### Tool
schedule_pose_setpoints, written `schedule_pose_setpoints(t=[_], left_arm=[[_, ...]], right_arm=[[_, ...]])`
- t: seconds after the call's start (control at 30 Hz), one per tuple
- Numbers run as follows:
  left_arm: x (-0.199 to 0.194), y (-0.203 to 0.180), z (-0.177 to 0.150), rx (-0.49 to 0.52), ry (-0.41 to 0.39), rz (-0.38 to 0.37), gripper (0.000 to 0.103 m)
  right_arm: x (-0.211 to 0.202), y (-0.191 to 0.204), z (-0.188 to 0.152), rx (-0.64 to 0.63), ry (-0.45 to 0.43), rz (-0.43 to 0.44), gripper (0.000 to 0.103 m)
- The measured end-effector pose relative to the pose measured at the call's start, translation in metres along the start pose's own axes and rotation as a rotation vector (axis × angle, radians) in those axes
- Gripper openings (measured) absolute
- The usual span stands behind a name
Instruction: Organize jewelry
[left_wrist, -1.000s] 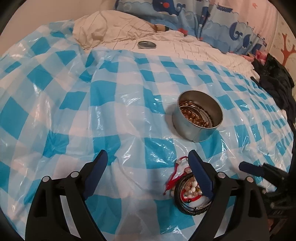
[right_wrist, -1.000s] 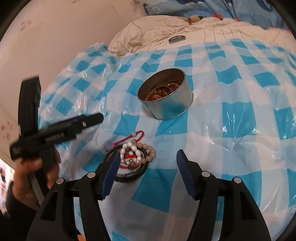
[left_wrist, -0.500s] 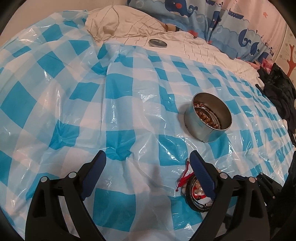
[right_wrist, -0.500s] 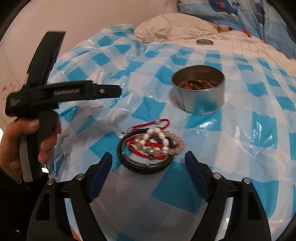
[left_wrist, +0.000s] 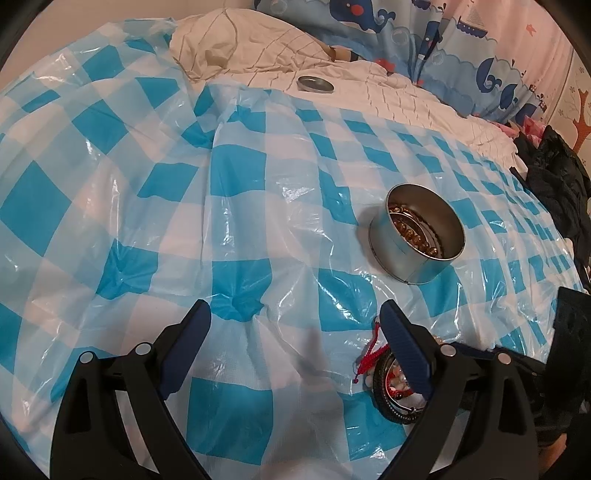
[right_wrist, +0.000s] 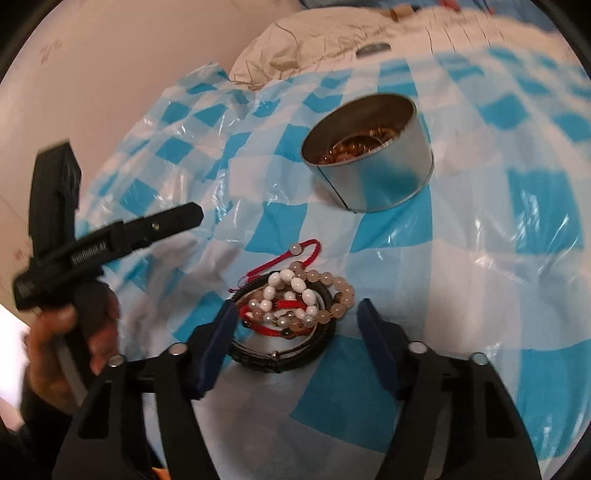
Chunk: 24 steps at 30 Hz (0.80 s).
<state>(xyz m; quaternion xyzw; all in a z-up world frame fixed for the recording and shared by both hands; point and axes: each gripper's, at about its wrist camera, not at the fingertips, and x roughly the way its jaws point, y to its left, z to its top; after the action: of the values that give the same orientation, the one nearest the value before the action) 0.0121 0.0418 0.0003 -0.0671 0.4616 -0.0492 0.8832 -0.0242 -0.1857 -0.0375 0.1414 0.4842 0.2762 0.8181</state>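
My right gripper (right_wrist: 295, 343), fingers spread and empty, straddles the pile of bracelets (right_wrist: 291, 314) lying on the checked plastic sheet (right_wrist: 480, 280). My left gripper (left_wrist: 295, 343), also spread and empty, hovers just beside the pile. Beyond stands the tin (right_wrist: 369, 155), already holding amber beads (right_wrist: 351, 149); the pile remains unsorted.

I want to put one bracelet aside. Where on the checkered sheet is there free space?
The wide stretch of checkered sheet left of the round tin is bare, up to the cream bedding. It is crowded near the bracelet pile, where the right hand-held gripper hovers open.
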Motion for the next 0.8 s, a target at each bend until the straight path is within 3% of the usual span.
schedule_pose_setpoints(t=[0.2, 0.27, 0.4, 0.5, 0.57, 0.8], left_arm=[[0.005, -0.005, 0.0, 0.004, 0.009, -0.003, 0.089], [0.006, -0.006, 0.002, 0.006, 0.011, -0.003, 0.089], [0.008, -0.005, 0.004, -0.006, 0.007, -0.001, 0.089], [0.011, -0.006, 0.006, -0.002, 0.01, 0.001, 0.089], [0.013, -0.006, 0.007, -0.001, 0.013, 0.001, 0.089], [0.017, -0.008, 0.009, 0.007, 0.021, 0.0, 0.089]], right_arm=[[0.008, -0.02, 0.009, 0.152, 0.006, 0.092, 0.047], [0.011, -0.025, 0.012, 0.178, 0.025, 0.075, 0.038], [0.012, -0.03, 0.012, 0.197, 0.041, 0.076, 0.032], [0.012, -0.034, 0.013, 0.224, 0.033, 0.137, 0.015], [0.01, -0.034, 0.014, 0.227, 0.018, 0.18, 0.008], [-0.008, -0.02, 0.021, 0.167, -0.049, 0.229, 0.008]])
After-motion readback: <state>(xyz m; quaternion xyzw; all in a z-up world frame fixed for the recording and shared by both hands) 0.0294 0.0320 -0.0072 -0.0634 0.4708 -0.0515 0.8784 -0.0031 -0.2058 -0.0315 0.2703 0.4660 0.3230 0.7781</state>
